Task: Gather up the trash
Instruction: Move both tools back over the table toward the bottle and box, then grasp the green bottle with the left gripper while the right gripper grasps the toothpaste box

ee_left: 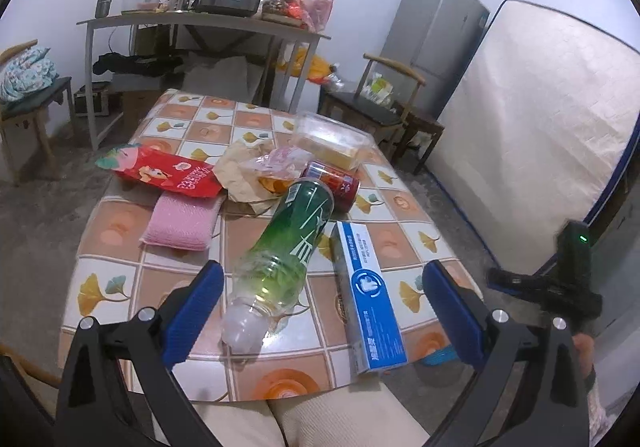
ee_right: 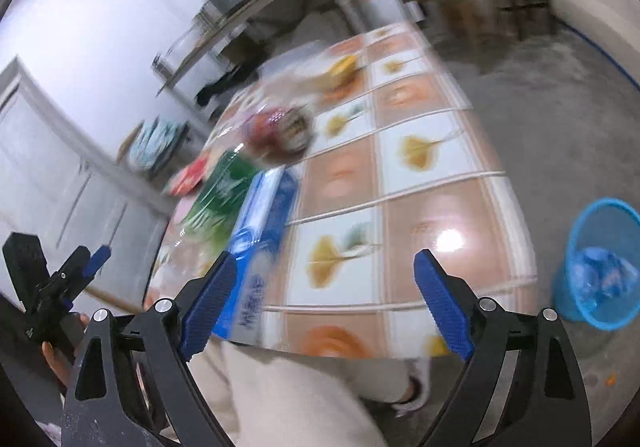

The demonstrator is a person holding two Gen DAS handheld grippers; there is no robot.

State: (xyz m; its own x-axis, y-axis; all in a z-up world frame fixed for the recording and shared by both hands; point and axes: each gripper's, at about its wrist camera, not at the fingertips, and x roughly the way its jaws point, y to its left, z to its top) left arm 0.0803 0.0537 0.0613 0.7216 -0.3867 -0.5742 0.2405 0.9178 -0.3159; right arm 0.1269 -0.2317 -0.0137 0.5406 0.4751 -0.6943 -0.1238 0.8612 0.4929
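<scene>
Trash spread on our counter [ee_left: 120, 231]
Both our grippers, left [ee_left: 320, 303] and right [ee_right: 324, 303], hold fingers apart over the near edge, empty.

The tabletop [ee_left: 120, 223] is covered with a cloth of orange and white squares with yellow leaves. A green bottle [ee_left: 288, 247] lies at its centre, cap toward 6 o'clock. Just beside it, at 4 o'clock, lies a blue and white box [ee_left: 368, 299]. At 9 o'clock lies a pink cloth [ee_left: 180, 223], and a red snack bag [ee_left: 160, 171] rests partly on it. Toward 12 o'clock are crumpled paper [ee_left: 244, 171], a red can [ee_left: 332, 183] on its side and a clear plastic container [ee_left: 332, 139]. On the floor [ee_right: 540, 95], a blue basket [ee_right: 600, 267] stands beside the table.
</scene>
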